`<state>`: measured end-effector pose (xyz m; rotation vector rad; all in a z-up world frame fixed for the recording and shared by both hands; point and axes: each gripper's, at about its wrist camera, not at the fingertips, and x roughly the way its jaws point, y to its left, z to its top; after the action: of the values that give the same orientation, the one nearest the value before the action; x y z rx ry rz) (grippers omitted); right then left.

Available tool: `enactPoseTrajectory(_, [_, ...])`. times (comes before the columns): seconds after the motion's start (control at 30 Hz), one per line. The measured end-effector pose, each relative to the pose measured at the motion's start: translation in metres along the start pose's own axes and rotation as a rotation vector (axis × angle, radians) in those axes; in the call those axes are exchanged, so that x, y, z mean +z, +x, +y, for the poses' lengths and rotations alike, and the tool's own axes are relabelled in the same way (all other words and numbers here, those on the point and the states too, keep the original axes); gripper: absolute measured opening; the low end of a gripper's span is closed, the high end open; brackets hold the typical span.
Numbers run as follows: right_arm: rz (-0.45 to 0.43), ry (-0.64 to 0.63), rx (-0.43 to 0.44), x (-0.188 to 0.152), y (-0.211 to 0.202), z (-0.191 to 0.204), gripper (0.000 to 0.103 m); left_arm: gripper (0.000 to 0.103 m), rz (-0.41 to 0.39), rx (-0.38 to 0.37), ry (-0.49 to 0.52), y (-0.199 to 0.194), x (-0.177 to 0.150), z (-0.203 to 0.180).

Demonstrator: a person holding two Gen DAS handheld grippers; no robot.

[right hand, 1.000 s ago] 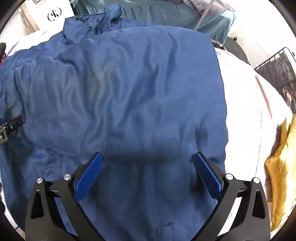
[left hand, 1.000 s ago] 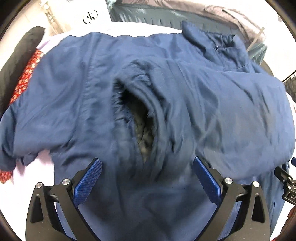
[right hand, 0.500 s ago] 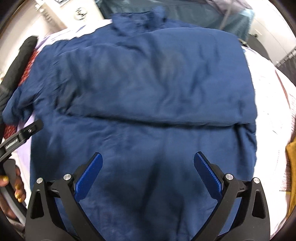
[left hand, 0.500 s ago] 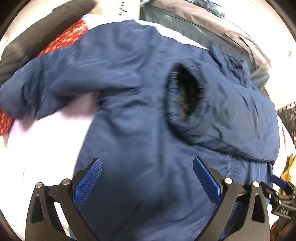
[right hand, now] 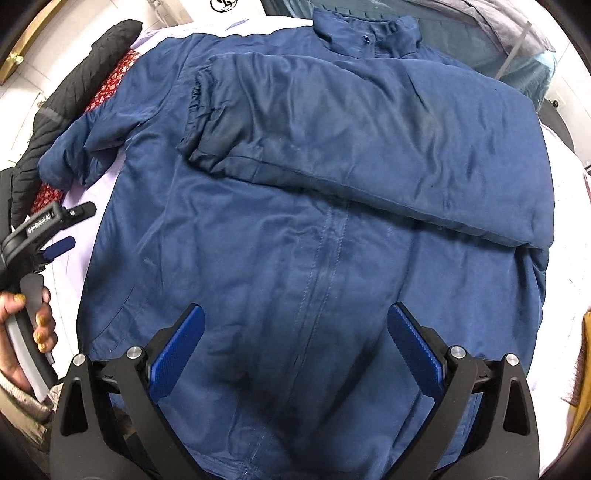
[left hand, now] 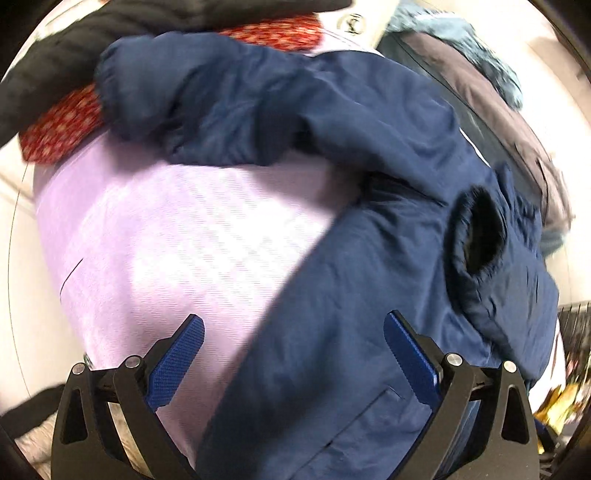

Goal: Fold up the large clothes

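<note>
A large navy blue jacket (right hand: 295,221) lies flat, zip side up, on a pale lilac sheet (left hand: 166,240). Its right sleeve (right hand: 369,129) is folded across the chest, cuff (right hand: 197,110) pointing left. Its left sleeve (right hand: 88,144) lies out to the left; it also shows in the left wrist view (left hand: 192,110). My right gripper (right hand: 293,354) is open and empty above the jacket's lower front. My left gripper (left hand: 293,362) is open and empty over the jacket's left edge and the sheet; it also shows in the right wrist view (right hand: 62,236).
A black padded garment (right hand: 74,88) and a red patterned cloth (left hand: 62,125) lie left of the jacket. Grey and teal clothes (left hand: 498,92) are piled behind the collar. A yellow cloth (right hand: 583,369) sits at the right edge. A white box (right hand: 229,7) stands at the back.
My left gripper has swung left, off the folded sleeve's cuff toward the outstretched left sleeve and the bare sheet. My right gripper has pulled back toward the hem, so more of the jacket shows.
</note>
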<state>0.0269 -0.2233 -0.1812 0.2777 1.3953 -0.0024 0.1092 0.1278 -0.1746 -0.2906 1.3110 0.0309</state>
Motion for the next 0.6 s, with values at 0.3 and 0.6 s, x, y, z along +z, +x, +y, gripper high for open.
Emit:
enactPoseTrajectory(0.3, [0.03,0.008,-0.033,-0.007,0.009,0.005,0.098,0.095,-0.063,-0.004,-0.198,-0.003,0.032,0.079])
enactPoseTrajectory(0.6, [0.035,0.068,-0.077,-0.007,0.012,0.002,0.098,0.094,-0.234,0.067,-0.234,-0.026,0.122,0.134])
